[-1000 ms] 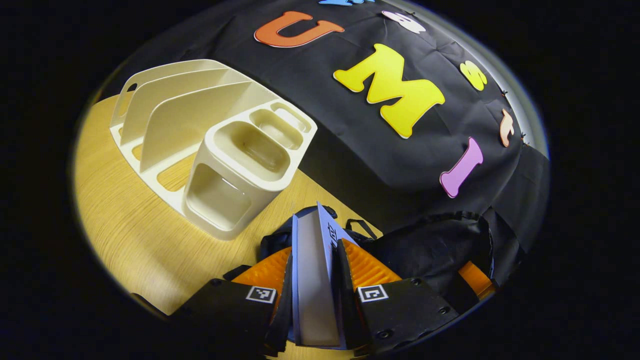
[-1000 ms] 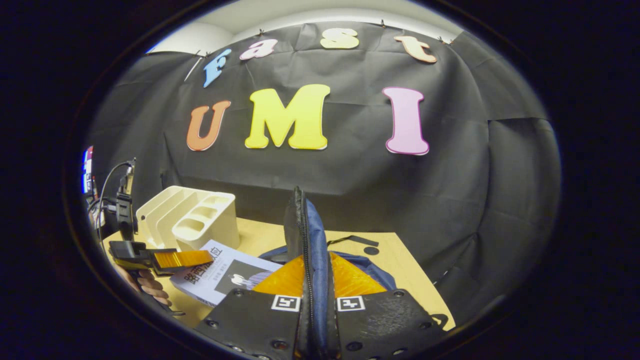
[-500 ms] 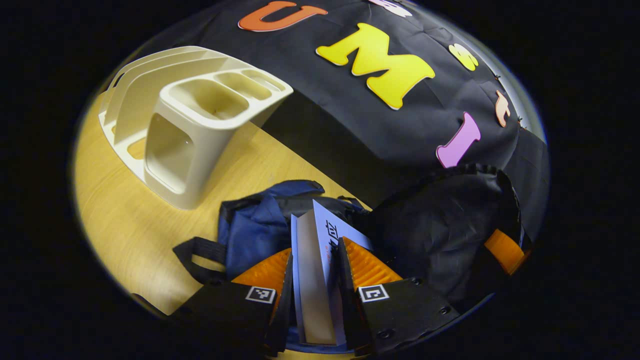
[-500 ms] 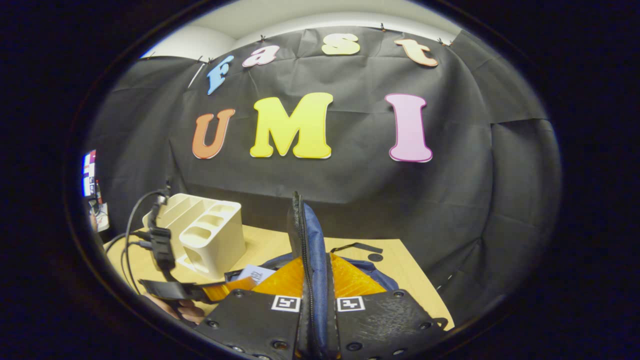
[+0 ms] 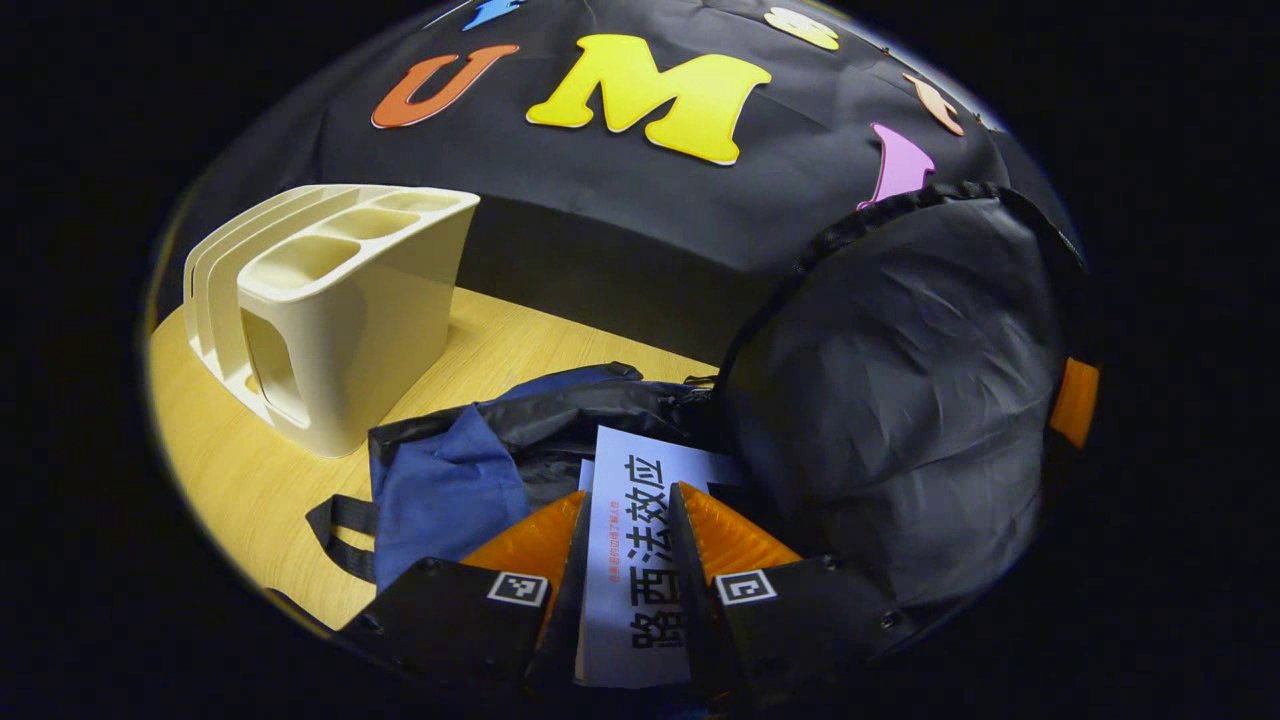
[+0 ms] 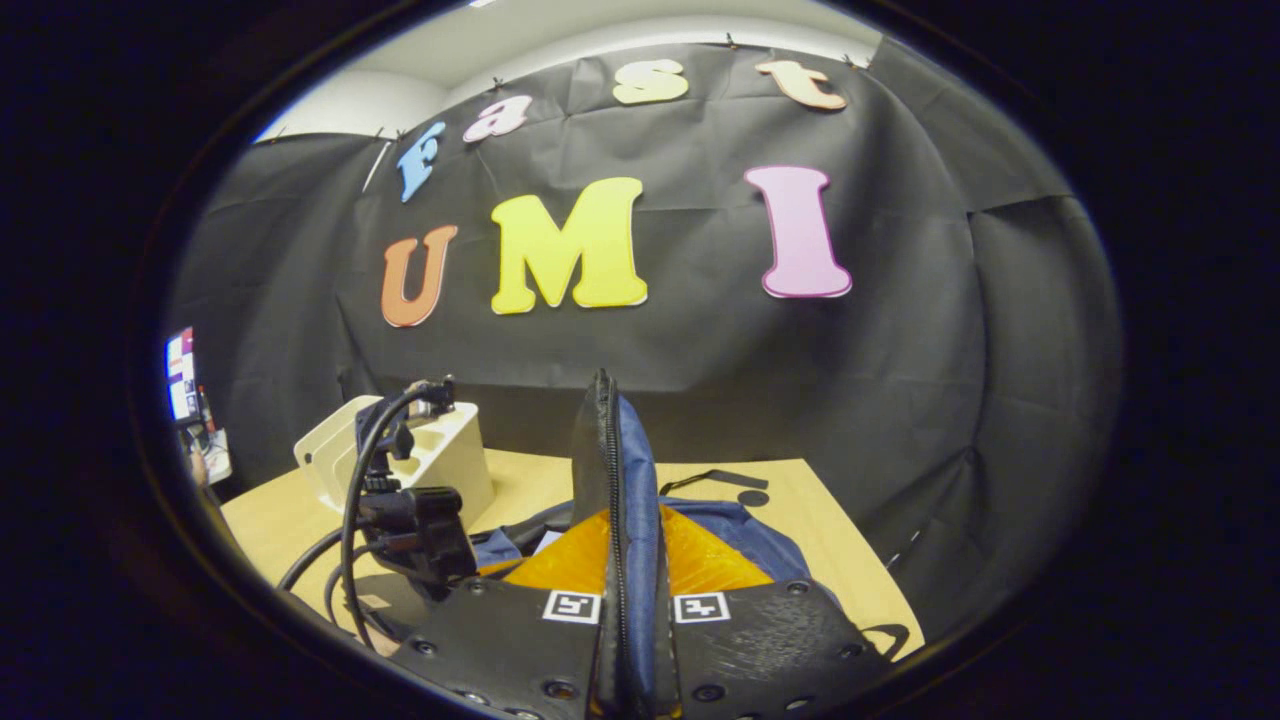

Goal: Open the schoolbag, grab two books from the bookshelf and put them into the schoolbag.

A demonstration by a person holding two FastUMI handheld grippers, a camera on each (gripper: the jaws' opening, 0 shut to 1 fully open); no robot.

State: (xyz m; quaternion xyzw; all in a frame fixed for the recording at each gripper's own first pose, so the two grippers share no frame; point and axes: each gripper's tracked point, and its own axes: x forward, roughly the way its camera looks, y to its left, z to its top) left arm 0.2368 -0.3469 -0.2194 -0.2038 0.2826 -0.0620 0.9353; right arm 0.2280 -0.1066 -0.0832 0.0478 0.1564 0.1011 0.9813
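In the left gripper view my left gripper (image 5: 625, 520) is shut on a pale book (image 5: 635, 560) with black characters on its cover, held flat and reaching into the mouth of the blue schoolbag (image 5: 450, 480). The bag's flap (image 5: 900, 400) stands raised on the right, showing its dark lining. In the right gripper view my right gripper (image 6: 628, 545) is shut on the zippered edge of that flap (image 6: 610, 470), holding it upright. The left gripper (image 6: 420, 520), with its cables, shows at lower left there, over the bag (image 6: 740, 530). The cream bookshelf (image 5: 320, 300) stands at left.
The wooden table (image 5: 230, 470) carries the bookshelf (image 6: 440, 465) and the bag. A black strap (image 5: 340, 520) of the bag lies on the table toward me. Another strap (image 6: 710, 480) and a small dark round spot (image 6: 752, 497) lie behind the bag. Black cloth hangs close behind.
The left gripper swung from above the bookshelf down to the bag, turning the book from edge-on to flat and pushing it into the opening. The right gripper kept holding the flap up.
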